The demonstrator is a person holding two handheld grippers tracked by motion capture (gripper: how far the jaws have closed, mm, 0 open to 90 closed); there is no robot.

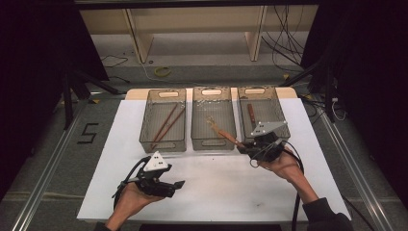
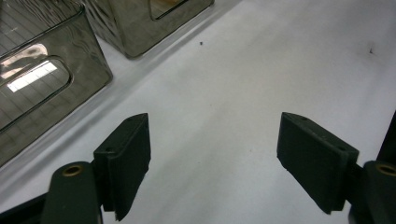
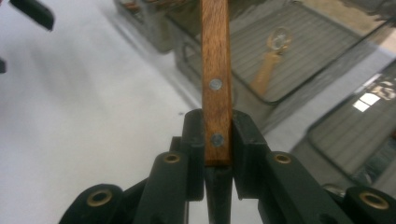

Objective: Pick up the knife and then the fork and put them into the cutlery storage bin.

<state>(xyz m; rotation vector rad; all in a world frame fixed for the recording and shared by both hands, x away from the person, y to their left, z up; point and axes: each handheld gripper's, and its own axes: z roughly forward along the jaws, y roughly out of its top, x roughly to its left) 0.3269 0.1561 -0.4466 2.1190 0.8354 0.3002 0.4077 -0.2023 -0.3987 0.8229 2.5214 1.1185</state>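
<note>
A utensil with a riveted wooden handle (image 3: 216, 84) is clamped between the jaws of my right gripper (image 3: 218, 135). In the high view, my right gripper (image 1: 244, 147) sits at the front of the middle mesh basket (image 1: 213, 142), and the utensil (image 1: 223, 132) slants up and left over it. My left gripper (image 1: 179, 185) hovers low over the white table top (image 1: 226, 183) near the front left. Its jaws (image 2: 215, 154) stand wide open with nothing between them.
Three mesh baskets stand in a row at the back of the table. The left basket (image 1: 163, 144) holds two brown chopsticks (image 1: 166, 126). A brown-handled item (image 1: 251, 113) lies in the right basket (image 1: 276, 113). Another wooden-handled piece (image 3: 271, 60) lies on a basket floor.
</note>
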